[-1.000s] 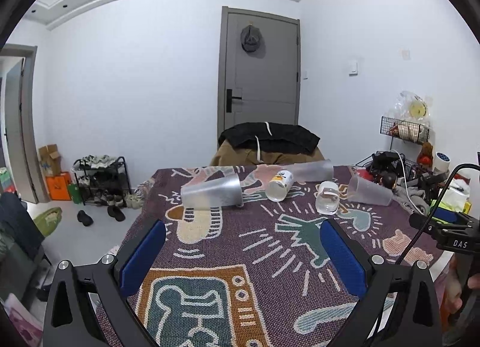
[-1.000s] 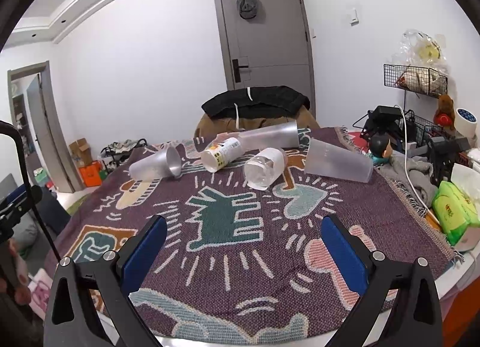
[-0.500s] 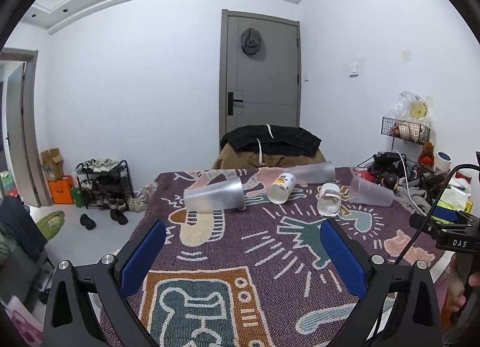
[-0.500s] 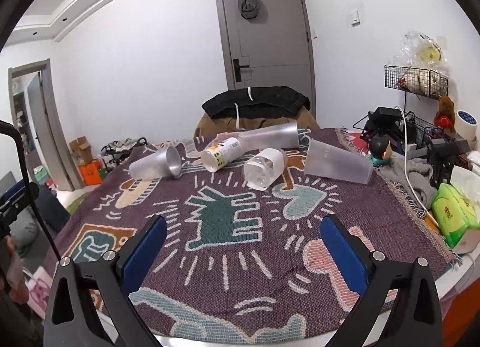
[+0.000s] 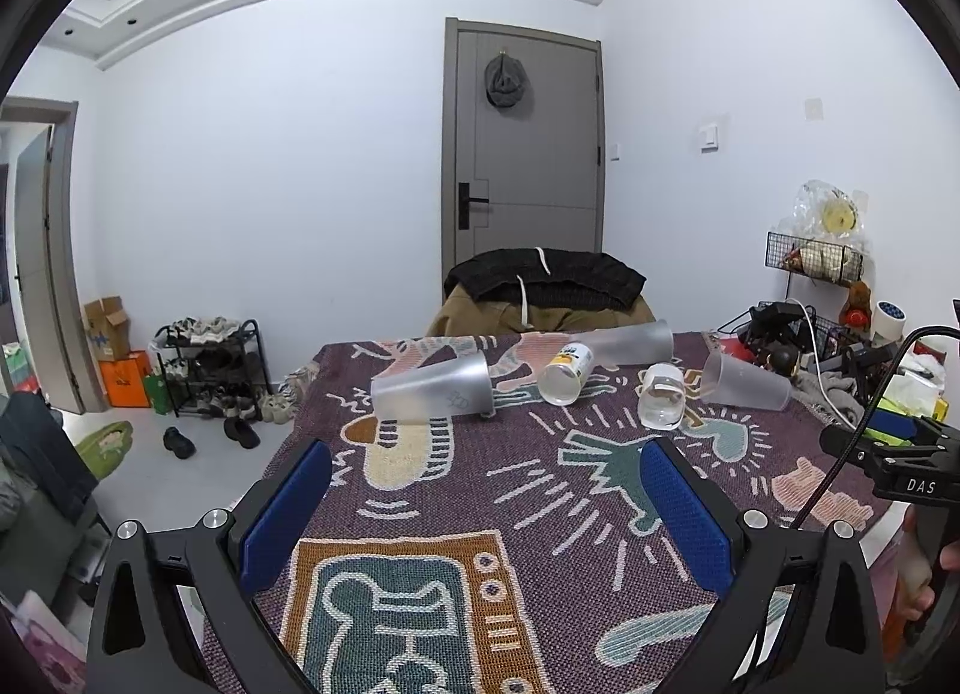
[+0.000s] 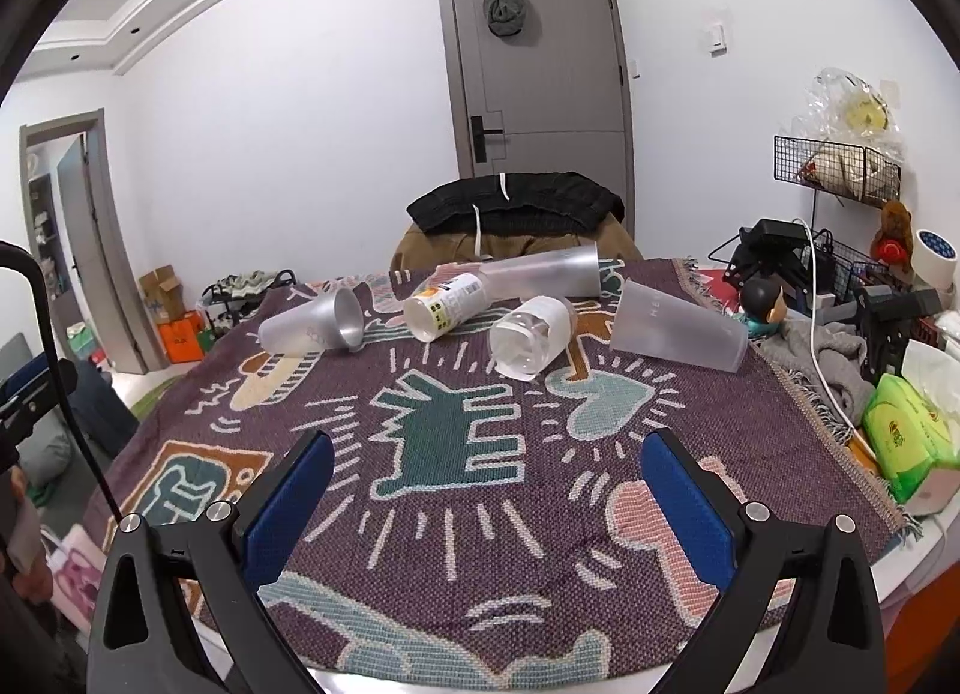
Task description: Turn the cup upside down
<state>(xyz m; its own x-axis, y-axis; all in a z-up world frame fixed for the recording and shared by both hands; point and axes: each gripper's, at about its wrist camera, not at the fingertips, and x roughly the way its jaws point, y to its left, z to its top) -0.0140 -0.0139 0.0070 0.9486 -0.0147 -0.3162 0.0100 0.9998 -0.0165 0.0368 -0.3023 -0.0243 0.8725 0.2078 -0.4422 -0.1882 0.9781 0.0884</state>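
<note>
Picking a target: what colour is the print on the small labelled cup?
White small labelled cup, yellow-orange and black print; right wrist view.

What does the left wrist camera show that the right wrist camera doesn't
Only the left wrist view shows the shoes on the floor beside the shoe rack and the right tool's black handle marked DAS.

Only the right wrist view shows the green tissue pack at the table's right edge and looks into the open mouth of the silver-lined cup.

Both show the patterned blanket, five cups lying on their sides, the grey door, and an open tool in front: left tool, right tool, each holding nothing.
</note>
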